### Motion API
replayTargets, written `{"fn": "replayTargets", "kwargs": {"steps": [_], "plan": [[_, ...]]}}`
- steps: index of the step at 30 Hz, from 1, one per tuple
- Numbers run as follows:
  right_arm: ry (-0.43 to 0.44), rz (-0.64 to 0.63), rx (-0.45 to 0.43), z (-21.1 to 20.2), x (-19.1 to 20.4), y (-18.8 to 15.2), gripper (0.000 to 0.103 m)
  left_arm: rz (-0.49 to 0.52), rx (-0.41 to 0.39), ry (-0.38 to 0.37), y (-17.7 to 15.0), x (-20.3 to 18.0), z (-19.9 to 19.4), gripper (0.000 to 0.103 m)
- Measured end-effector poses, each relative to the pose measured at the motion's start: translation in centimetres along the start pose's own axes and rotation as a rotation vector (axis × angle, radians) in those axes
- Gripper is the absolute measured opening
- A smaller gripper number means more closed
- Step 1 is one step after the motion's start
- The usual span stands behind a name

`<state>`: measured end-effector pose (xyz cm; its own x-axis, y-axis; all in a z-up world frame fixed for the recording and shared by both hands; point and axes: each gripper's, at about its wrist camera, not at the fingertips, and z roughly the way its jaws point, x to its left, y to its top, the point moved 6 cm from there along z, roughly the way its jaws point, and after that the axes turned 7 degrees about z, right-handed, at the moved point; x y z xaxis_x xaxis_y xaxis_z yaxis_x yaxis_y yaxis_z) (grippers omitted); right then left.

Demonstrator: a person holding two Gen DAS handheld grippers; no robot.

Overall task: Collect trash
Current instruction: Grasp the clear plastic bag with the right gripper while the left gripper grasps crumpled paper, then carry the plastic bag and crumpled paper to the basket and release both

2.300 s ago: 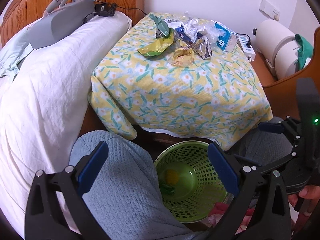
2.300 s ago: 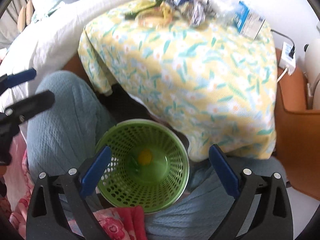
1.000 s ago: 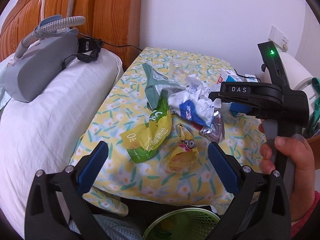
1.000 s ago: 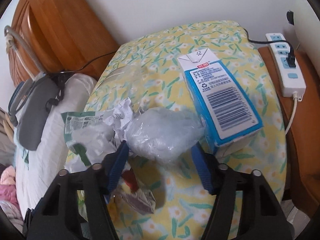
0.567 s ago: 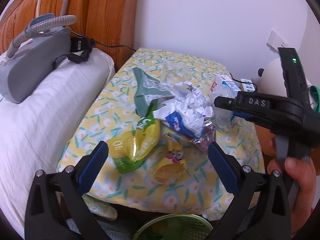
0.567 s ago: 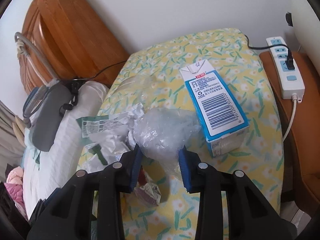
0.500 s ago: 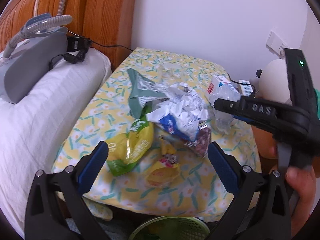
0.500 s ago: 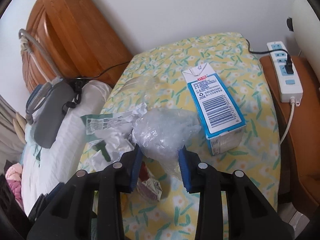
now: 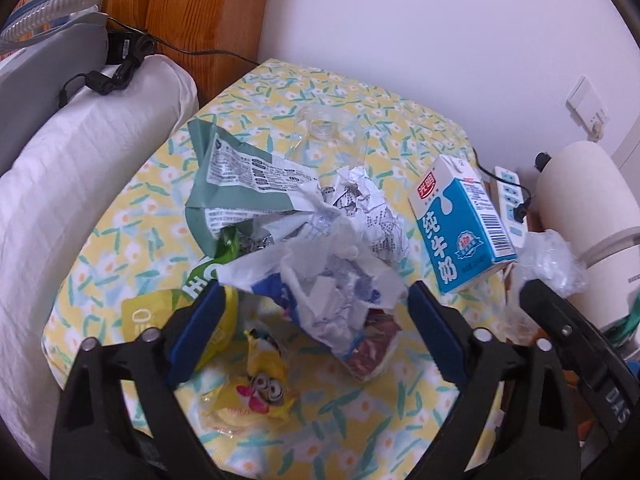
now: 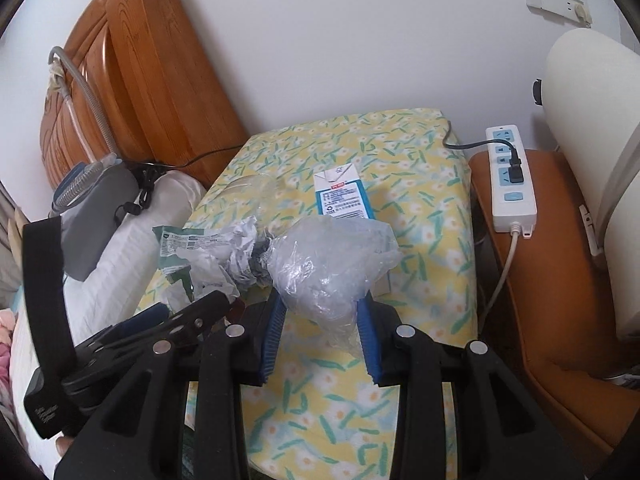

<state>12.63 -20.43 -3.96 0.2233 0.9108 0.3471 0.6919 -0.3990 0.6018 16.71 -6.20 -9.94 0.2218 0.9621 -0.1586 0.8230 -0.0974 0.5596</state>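
Observation:
A heap of trash lies on the flowered tablecloth (image 9: 360, 420). In it are a crumpled white and blue wrapper (image 9: 340, 264), a green bag (image 9: 240, 176), a yellow-green packet (image 9: 144, 316) and a yellow cartoon wrapper (image 9: 260, 388). My left gripper (image 9: 316, 292) hangs low over the heap, its jaws closing with the crumpled wrapper between them; the pads do not visibly press it. My right gripper (image 10: 320, 304) is shut on a clear crumpled plastic bag (image 10: 328, 268), held up off the table. A blue milk carton (image 9: 456, 220) stands to the right of the heap.
A clear plastic cup (image 9: 324, 132) lies behind the heap. A white pillow (image 9: 60, 200) and a wooden headboard (image 10: 160, 80) are on the left. A power strip (image 10: 510, 176) with a plugged cable and a white cylindrical appliance (image 9: 580, 200) are on the right.
My left gripper came closer and lower over the heap and its jaws narrowed a little. My right gripper shut on the plastic bag and lifted it up and back from the carton.

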Motion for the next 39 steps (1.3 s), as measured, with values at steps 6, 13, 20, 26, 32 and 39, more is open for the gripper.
{"fn": "replayTargets", "kwargs": {"steps": [6, 13, 20, 26, 32, 39], "plan": [[0.014, 0.002, 0.0, -0.5, -0.6, -0.2, 0.035, 0.007, 0.018, 0.003, 0.4, 0.1, 0.9, 0.054], [0.041, -0.013, 0.001, -1.2, -0.1, -0.6, 0.035, 0.028, -0.021, -0.017, 0.7, 0.1, -0.7, 0.042], [0.057, -0.039, 0.001, -2.0, 0.7, -1.2, 0.035, 0.042, -0.082, -0.037, 0.7, 0.2, -4.1, 0.041], [0.091, -0.133, 0.063, -4.0, 2.0, -4.2, 0.035, 0.062, -0.123, -0.044, -1.3, 0.6, -8.8, 0.041], [0.155, -0.276, 0.263, -5.4, 3.5, -11.7, 0.035, 0.075, -0.094, -0.076, -6.6, 1.5, -12.4, 0.042], [0.099, -0.433, 0.564, -3.6, 3.2, -24.5, 0.039, 0.123, 0.0, -0.063, -13.7, 2.7, -12.9, 0.042]]}}
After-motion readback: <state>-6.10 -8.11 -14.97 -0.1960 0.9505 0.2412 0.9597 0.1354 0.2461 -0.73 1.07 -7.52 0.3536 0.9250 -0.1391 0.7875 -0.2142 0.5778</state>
